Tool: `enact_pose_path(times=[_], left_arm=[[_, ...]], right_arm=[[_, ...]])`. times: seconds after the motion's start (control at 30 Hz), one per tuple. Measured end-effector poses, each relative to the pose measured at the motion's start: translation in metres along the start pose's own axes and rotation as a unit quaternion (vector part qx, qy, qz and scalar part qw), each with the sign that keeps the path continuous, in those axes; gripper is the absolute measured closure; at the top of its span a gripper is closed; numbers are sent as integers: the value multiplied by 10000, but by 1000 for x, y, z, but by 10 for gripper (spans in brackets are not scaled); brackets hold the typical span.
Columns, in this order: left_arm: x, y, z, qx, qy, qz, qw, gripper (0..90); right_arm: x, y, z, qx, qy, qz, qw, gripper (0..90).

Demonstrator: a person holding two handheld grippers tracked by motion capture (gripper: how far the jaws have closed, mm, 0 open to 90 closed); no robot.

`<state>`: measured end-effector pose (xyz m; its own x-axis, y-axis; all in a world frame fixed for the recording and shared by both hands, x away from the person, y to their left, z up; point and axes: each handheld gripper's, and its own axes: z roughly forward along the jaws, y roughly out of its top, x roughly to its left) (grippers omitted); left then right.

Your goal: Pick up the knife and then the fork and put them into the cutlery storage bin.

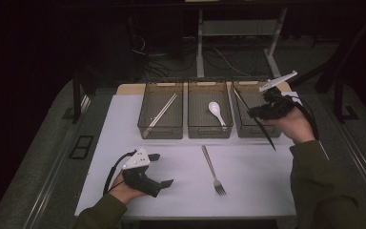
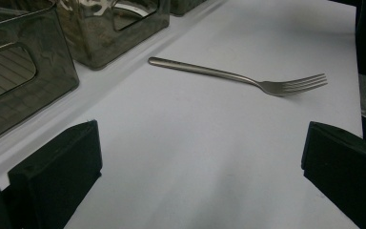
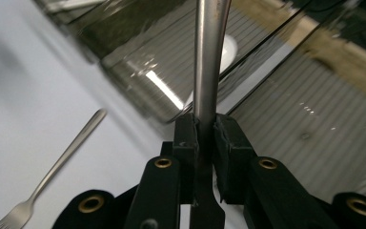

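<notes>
1. The right tool (image 1: 267,110) hangs over the near wall of the right bin (image 1: 259,131), a long dark utensil (image 1: 256,119) clamped in it. In the high view the utensil runs slantwise, its far end up over the bin and its near end pointing down toward the counter (image 1: 124,124).
2. In the right gripper view the jaws stand clenched on the utensil's slim metal shaft (image 3: 207,71), which rises straight out from between the pads; what kind of utensil it is cannot be told.
3. The bin lies directly under and ahead of that tool, so the drop turns on bringing the long axis in line with the bin's length.
4. The middle bin (image 1: 209,131) holds a white spoon (image 1: 216,111); the left bin (image 1: 160,130) holds chopsticks (image 1: 163,110).
5. A fork (image 1: 213,169) lies on the counter between the two hands, tines toward the person, handle toward the bins.
6. The left tool (image 1: 157,169) rests low on the counter, jaws spread wide and empty; in the left gripper view the fork (image 2: 240,77) lies crosswise ahead of it, making the left hand the nearer one.
</notes>
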<state>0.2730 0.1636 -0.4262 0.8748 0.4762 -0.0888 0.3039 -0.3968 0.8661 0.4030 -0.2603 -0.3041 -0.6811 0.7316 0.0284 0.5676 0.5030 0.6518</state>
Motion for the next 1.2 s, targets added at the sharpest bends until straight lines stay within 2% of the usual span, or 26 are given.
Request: enact_pose_path(times=[0.27,0.57,0.73,0.87,0.93,1.07,1.2], left_arm=[[0,0,0,14,-1,-18,10000,0],[0,0,-1,0,-16,-34,10000,0],[1,-1,0,-9,-28,-50,10000,0],[0,0,0,-14,-26,-59,10000,0],[0,0,-1,-20,-28,-62,10000,0],[0,0,-1,4,-35,-23,10000,0],[1,-1,0,26,-37,-16,10000,0]], right_arm=[[-32,26,1,-106,-396,26,9992,798],[-61,38,6,-241,-740,165,9968,798],[-73,34,15,-157,-897,176,9957,798],[-78,27,23,-206,-991,181,9947,798],[-81,23,26,-224,-916,273,9952,798],[-83,14,39,-9,-939,281,9952,797],[-84,2,49,86,-928,324,9951,797]])
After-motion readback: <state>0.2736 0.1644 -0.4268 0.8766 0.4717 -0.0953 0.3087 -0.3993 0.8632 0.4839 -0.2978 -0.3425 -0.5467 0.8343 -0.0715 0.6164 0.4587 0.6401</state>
